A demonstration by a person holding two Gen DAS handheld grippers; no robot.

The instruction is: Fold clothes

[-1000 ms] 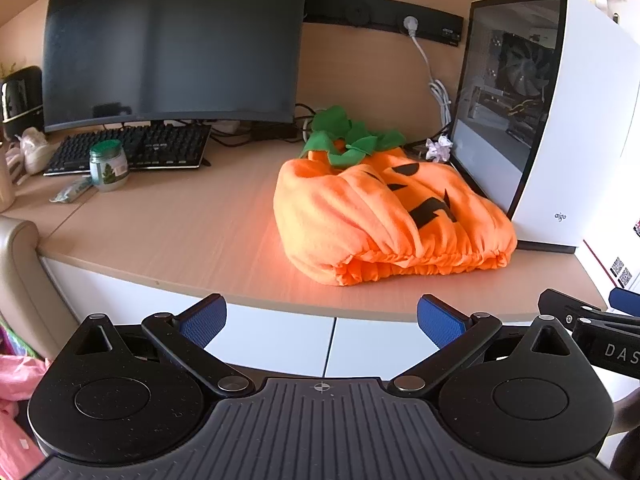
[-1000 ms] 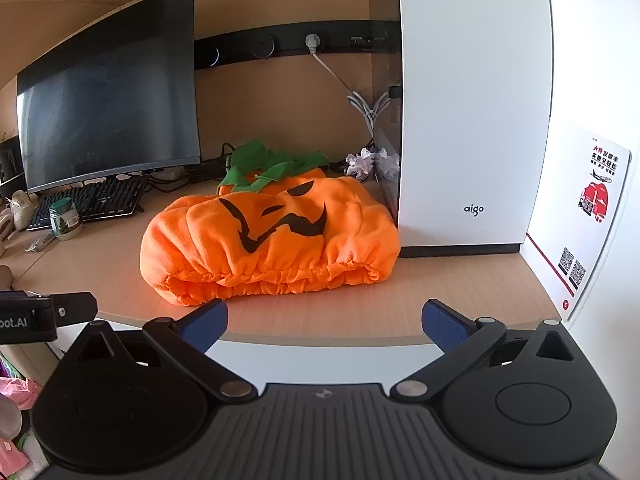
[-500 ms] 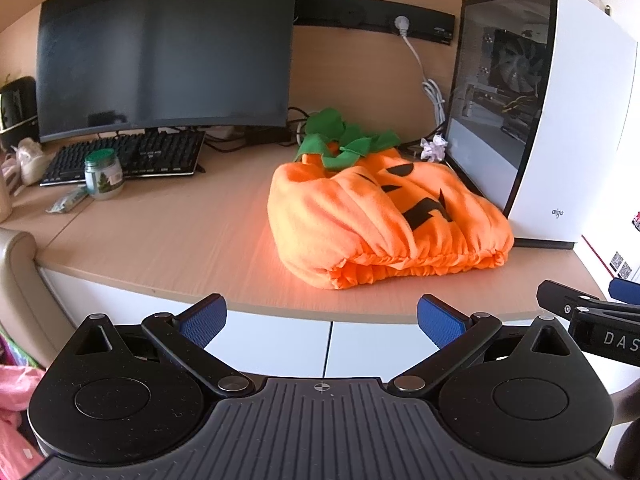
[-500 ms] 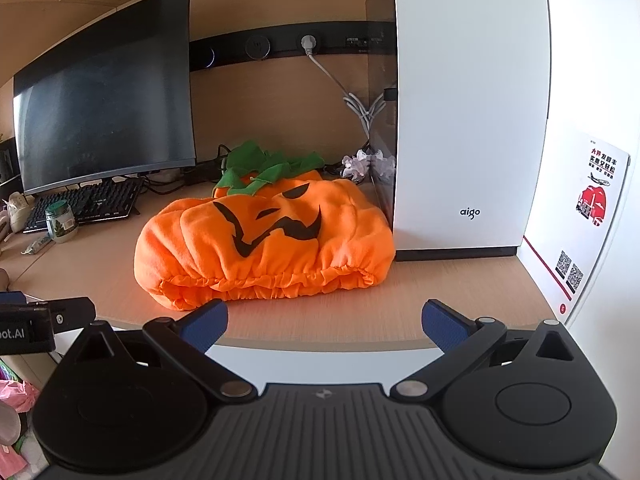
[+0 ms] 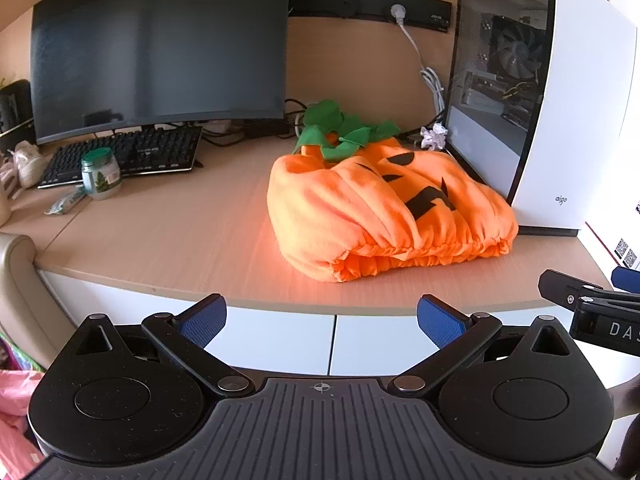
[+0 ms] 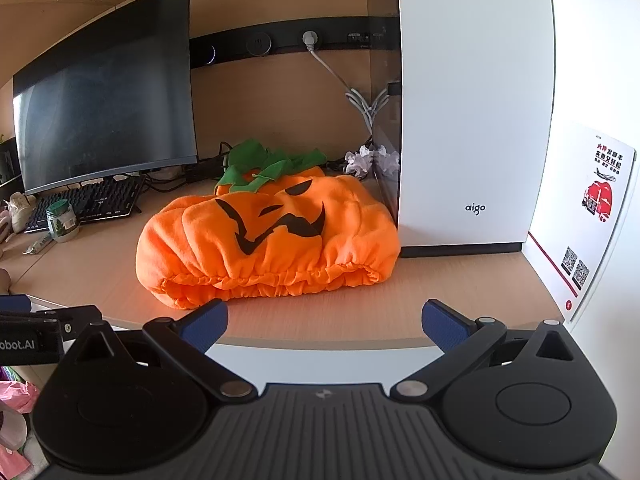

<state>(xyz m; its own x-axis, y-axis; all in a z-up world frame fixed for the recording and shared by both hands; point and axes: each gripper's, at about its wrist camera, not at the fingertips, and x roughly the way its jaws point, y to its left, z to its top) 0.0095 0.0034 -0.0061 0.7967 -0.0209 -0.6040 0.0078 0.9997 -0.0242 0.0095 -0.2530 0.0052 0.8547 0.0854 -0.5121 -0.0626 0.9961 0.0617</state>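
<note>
A wooden desk (image 5: 168, 232) held everything, and places here are given from the orange pumpkin costume (image 5: 384, 208) lying on it. Far to the costume's left sat a small glass jar (image 5: 101, 174) with a green lid, in front of a black keyboard (image 5: 128, 156). Behind and left of the costume stood a large dark monitor (image 5: 160, 52). The costume itself lay puffed up and unfolded, its black face upward, green leaf collar toward the back wall, gathered hem toward the desk's front edge. Its right side was touching or nearly touching a white computer case (image 6: 476, 112), with crumpled paper (image 6: 372, 160) behind it.

The left claw (image 5: 320, 316) hovered off the desk's front edge, short of the costume's left half, its blue pads spread wide and holding nothing. The right claw (image 6: 324, 320) hung likewise before the hem, wide and empty. Both seemed poised to take the hem, so folding looked not yet begun.
</note>
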